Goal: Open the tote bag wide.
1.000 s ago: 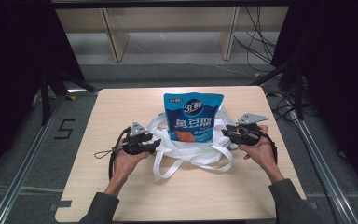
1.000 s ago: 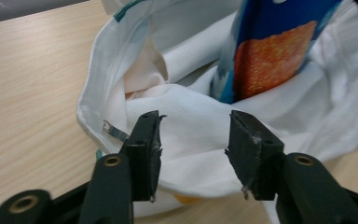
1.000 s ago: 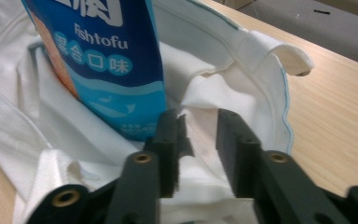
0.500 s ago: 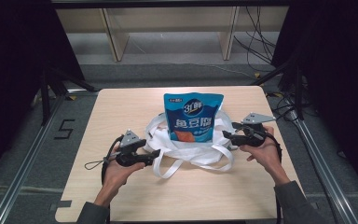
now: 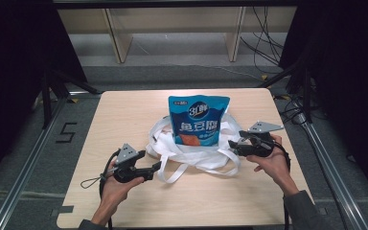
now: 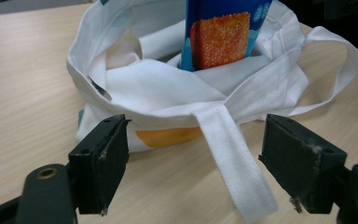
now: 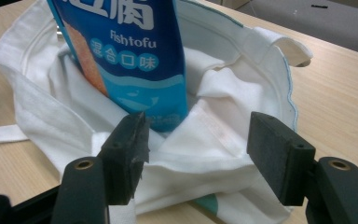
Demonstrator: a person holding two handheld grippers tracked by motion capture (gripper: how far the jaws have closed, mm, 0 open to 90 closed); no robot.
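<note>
Inside the white bag (image 5: 191, 153), the blue pouch (image 5: 199, 120) stands upright.

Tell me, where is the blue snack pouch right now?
In the high view the pouch stands upright at mid-table inside the crumpled white bag, between the two grippers.

Each hand-held gripper, left (image 5: 157, 166) and right (image 5: 233, 146), is black, carries a grey three-cornered top plate and trails a black cable; brass-coloured screws sit behind square jaw pads.

a pale wooden table (image 5: 124, 115) is standing on a grey floor (image 5: 182, 72), with wooden shelf legs (image 5: 117, 36) rising behind it and black cables (image 5: 263, 43) trailing at the back right.
</note>
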